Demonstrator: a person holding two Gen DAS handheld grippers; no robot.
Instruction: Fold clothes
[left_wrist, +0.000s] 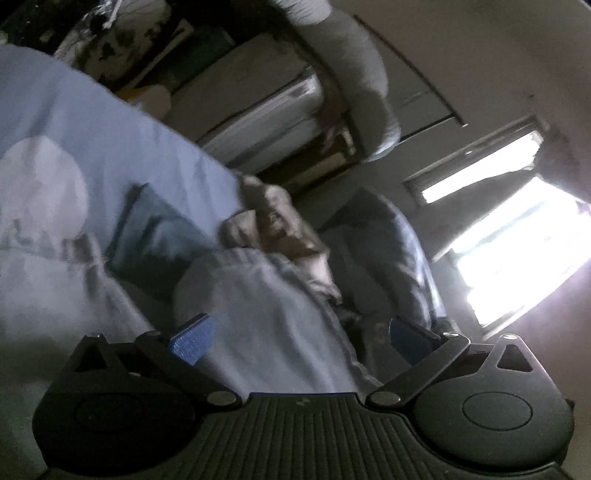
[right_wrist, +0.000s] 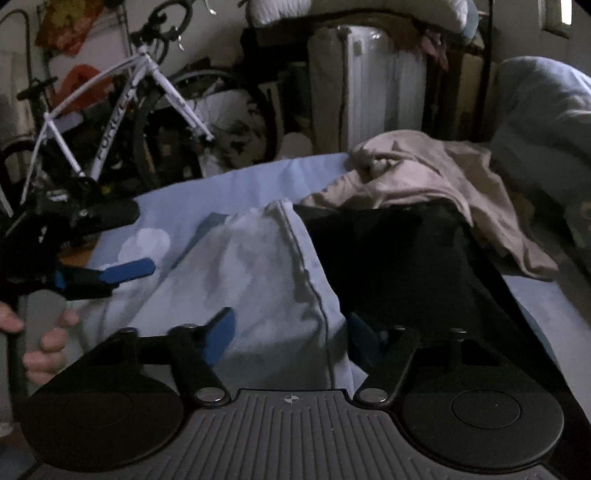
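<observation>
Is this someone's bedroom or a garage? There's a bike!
Probably a bedroom that doubles as storage. Clothes lie on a bed with a light blue sheet, a white bicycle leans against the wall behind it, and a bright window lets in daylight.

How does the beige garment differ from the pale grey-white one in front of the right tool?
The beige garment lies crumpled farther back; the pale grey-white garment lies nearest, between the right tool's open fingers. The beige one drapes over dark clothing; the pale one shows a dark seam. Both rest on the blue sheet.
</observation>
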